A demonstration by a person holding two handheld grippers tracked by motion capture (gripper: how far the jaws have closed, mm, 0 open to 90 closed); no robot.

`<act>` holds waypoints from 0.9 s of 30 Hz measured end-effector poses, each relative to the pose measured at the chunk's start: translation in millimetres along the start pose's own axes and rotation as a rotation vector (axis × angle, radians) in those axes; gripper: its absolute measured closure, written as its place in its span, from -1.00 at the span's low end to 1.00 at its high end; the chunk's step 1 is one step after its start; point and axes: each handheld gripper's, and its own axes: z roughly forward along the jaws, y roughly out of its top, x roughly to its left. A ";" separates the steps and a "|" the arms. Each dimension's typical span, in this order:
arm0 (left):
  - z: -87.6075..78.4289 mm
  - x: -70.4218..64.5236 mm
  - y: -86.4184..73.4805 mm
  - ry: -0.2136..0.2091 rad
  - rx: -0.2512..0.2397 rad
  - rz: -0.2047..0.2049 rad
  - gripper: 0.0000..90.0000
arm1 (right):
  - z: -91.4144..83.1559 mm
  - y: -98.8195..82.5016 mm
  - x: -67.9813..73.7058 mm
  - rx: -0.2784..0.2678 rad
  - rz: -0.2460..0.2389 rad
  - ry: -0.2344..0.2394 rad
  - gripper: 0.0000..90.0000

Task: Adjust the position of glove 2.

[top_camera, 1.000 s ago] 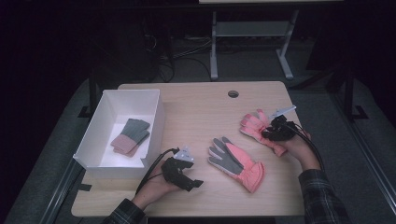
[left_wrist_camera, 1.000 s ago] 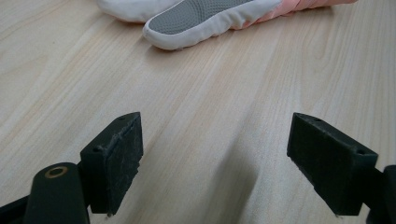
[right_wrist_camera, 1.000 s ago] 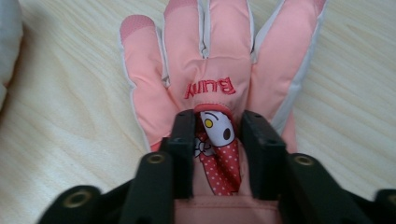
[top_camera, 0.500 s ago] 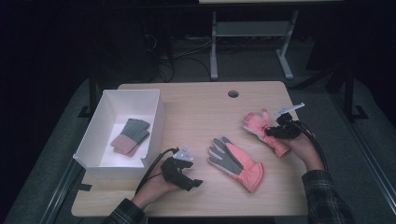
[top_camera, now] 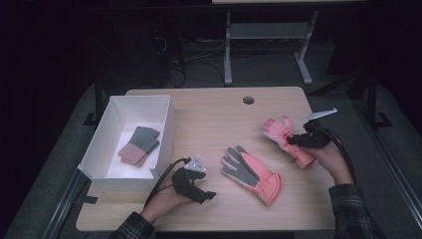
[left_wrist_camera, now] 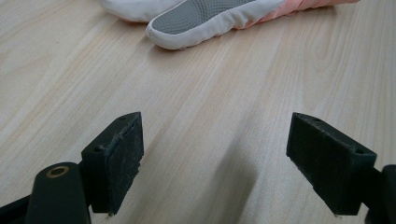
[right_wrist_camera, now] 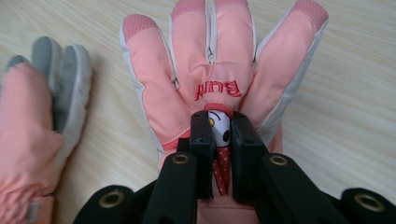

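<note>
My right gripper [top_camera: 294, 141] [right_wrist_camera: 219, 125] is shut on a pink glove [top_camera: 281, 132] [right_wrist_camera: 211, 65]. Its jaws have just been closing and pinch a fold on the back of the glove, at a small cartoon patch. The glove's fingers point away from the gripper over the wooden table [top_camera: 209, 114]. A second pink glove [top_camera: 252, 172] [right_wrist_camera: 32, 140] lies grey palm up at the table's middle. My left gripper [top_camera: 205, 195] [left_wrist_camera: 215, 154] rests open just left of it with only bare wood between its jaws. One grey-padded fingertip of that glove [left_wrist_camera: 205, 18] lies ahead of them.
A white box [top_camera: 168, 130] stands at the table's left and holds a folded grey and pink pair [top_camera: 139, 145]. There is a round cable hole [top_camera: 248, 100] near the far edge. A metal stand [top_camera: 268, 35] is on the dark floor beyond.
The right gripper has closed on the pink glove and risen a little toward the right, taking the glove with it. The left hand has not moved.
</note>
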 end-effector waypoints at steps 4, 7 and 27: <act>-0.3 -0.2 -0.1 0.001 -0.001 0.001 -0.59 | -5.8 0.0 5.6 -0.008 -0.003 0.015 0.81; -0.5 -0.1 -0.1 0.002 -0.004 0.001 -0.59 | -11.4 -0.1 11.1 -0.011 -0.005 0.023 0.81; -2.3 1.3 0.4 0.007 0.000 0.012 -0.59 | -30.4 10.3 58.7 -0.035 -0.064 0.115 0.79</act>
